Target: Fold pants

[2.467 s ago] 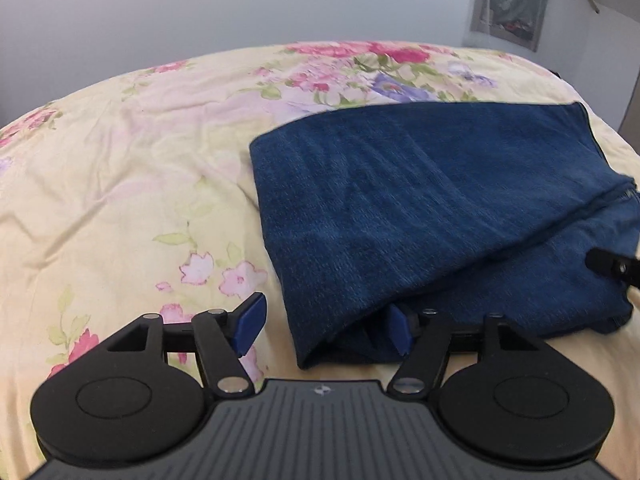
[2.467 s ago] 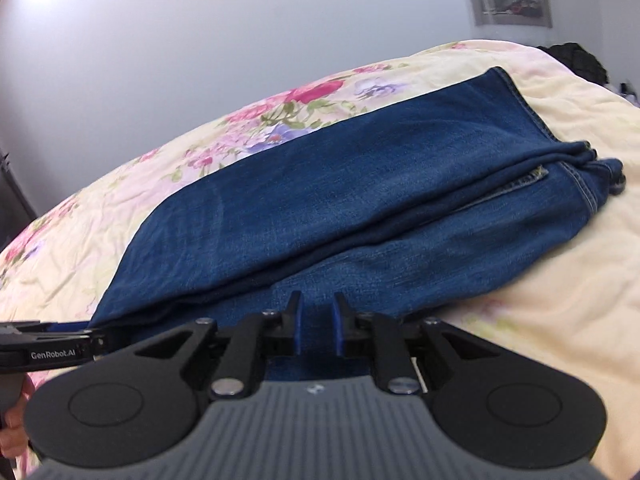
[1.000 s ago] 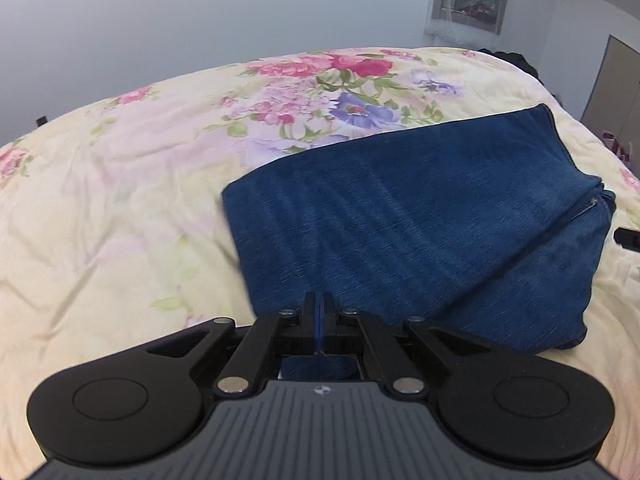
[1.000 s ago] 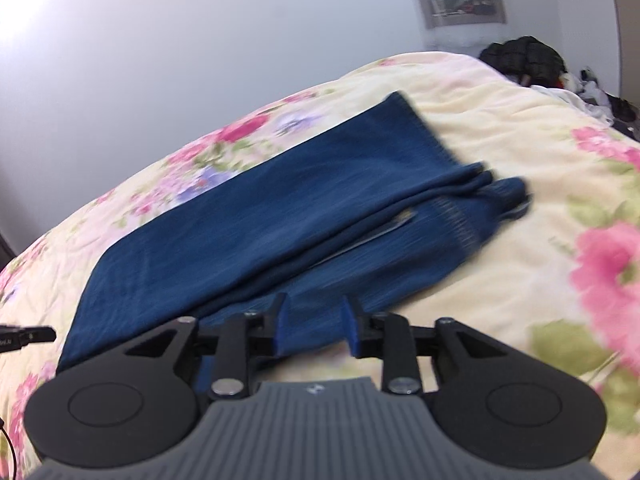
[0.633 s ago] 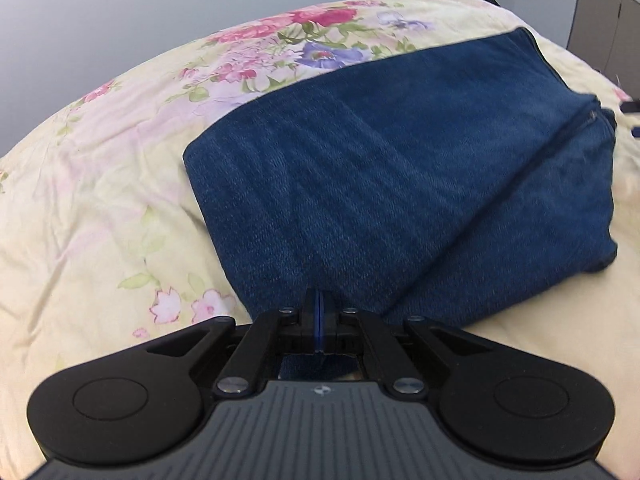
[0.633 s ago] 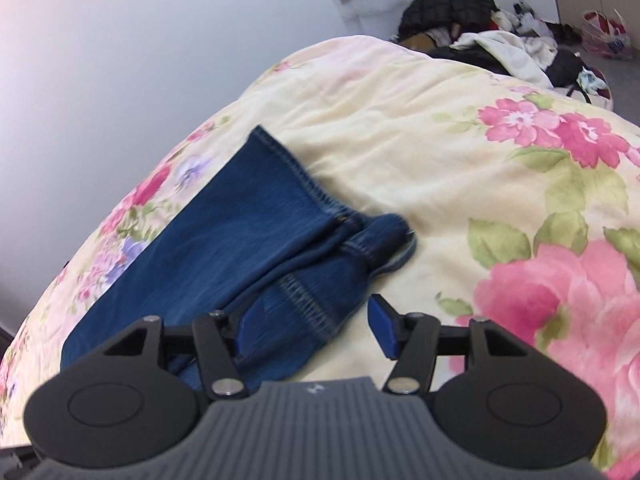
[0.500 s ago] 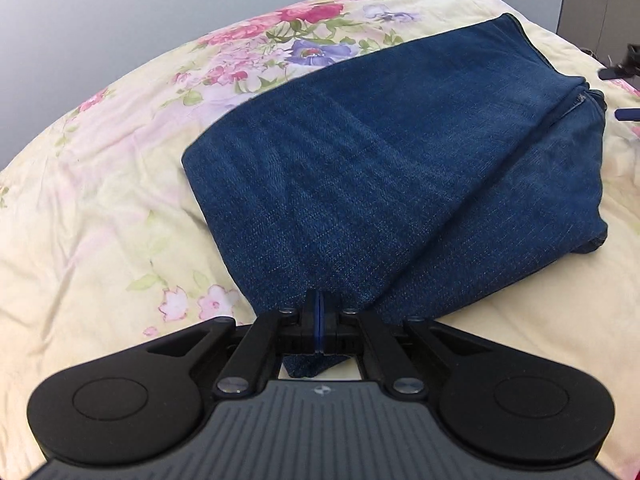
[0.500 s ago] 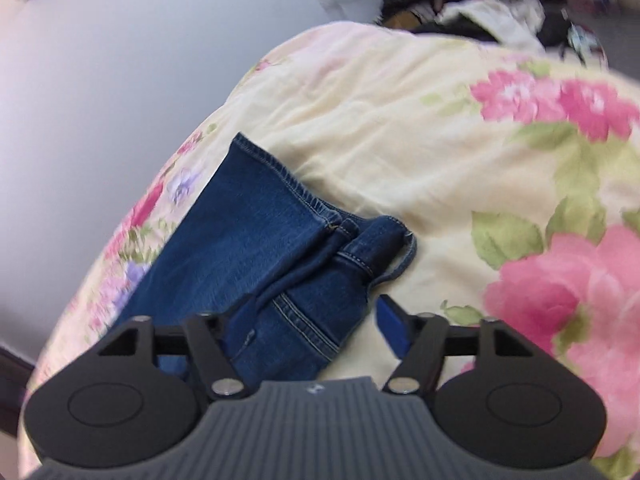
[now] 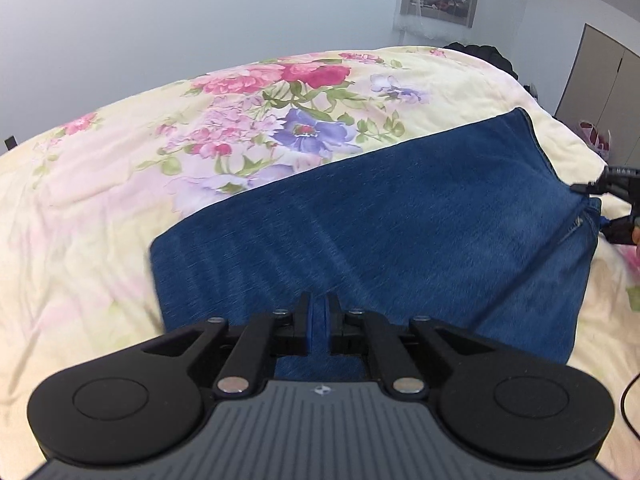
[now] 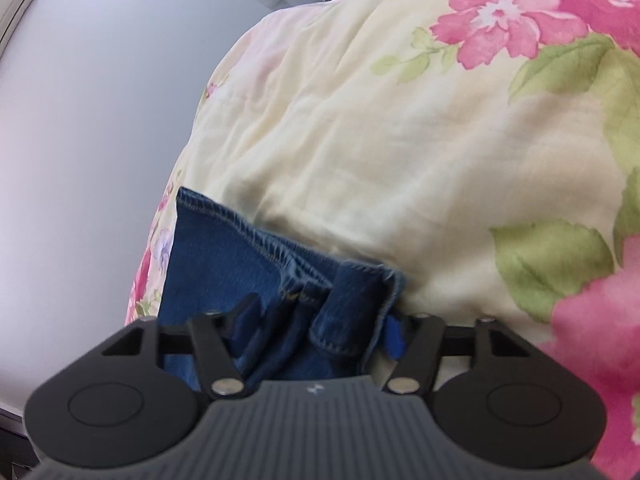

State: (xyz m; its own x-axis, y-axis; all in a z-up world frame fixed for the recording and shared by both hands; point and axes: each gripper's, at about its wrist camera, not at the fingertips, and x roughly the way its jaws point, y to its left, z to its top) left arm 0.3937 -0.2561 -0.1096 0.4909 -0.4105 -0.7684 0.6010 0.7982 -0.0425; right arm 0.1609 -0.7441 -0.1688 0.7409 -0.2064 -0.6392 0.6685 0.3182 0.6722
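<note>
Floral bedding point(image 9: 120, 208) covers the bed below a plain grey wall point(image 9: 200, 12). On it lie the folded blue pants point(image 9: 400, 220), reaching toward the right edge of the bed. At their near left corner the left gripper point(image 9: 319, 322) has its fingers almost pressed together, pinching the denim. At the right end the right gripper point(image 10: 316, 332) is closing, its fingers spread around the bunched waistband point(image 10: 352, 300), which sits between them.

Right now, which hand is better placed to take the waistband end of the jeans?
Right. Its tongs are closing around the bunched waistband; the left tongs are shut on the opposite edge of the jeans.
</note>
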